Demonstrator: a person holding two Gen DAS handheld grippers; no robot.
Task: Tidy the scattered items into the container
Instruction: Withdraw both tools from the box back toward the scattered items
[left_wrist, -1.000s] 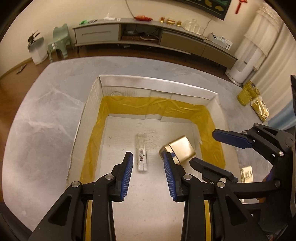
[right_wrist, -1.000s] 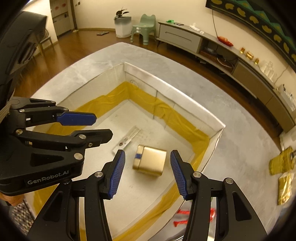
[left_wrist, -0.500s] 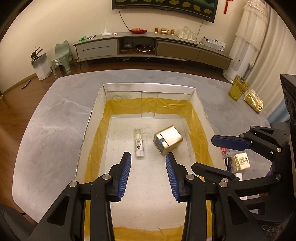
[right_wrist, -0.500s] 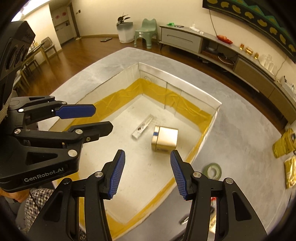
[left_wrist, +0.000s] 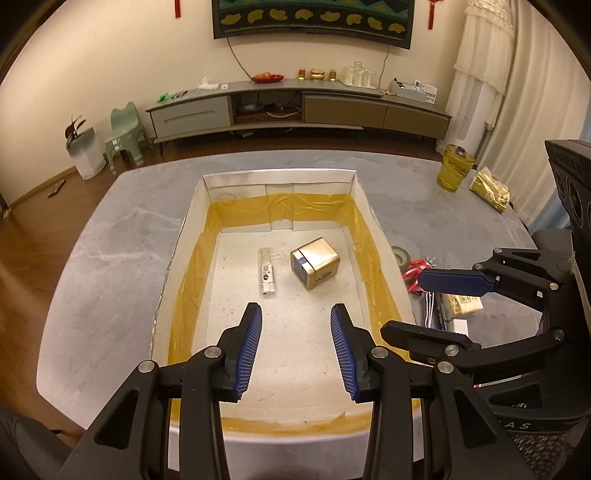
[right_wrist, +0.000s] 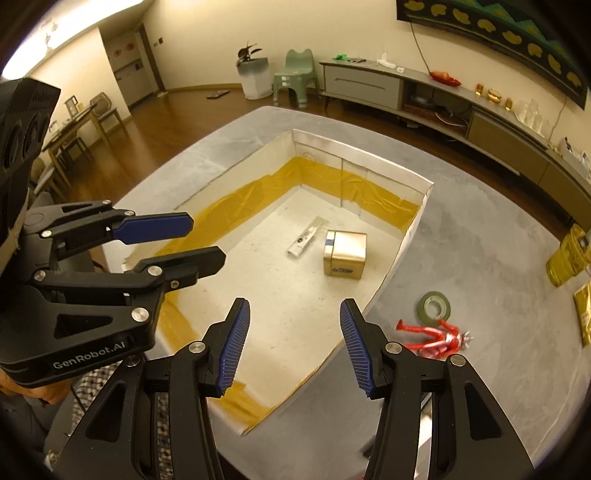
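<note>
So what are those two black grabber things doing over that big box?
A person is tidying up with a gripper in each hand. The left gripper and right gripper both hover open and empty above the white cardboard box. A gold cube-shaped box and a small white tube already lie inside. Out on the grey table beside the box, a red toy figure and a green tape roll are not yet put away.

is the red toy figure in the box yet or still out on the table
Still out. The red toy figure lies flat on the grey table beside the green tape roll, outside the white box's wall. No claw holds it.
</note>
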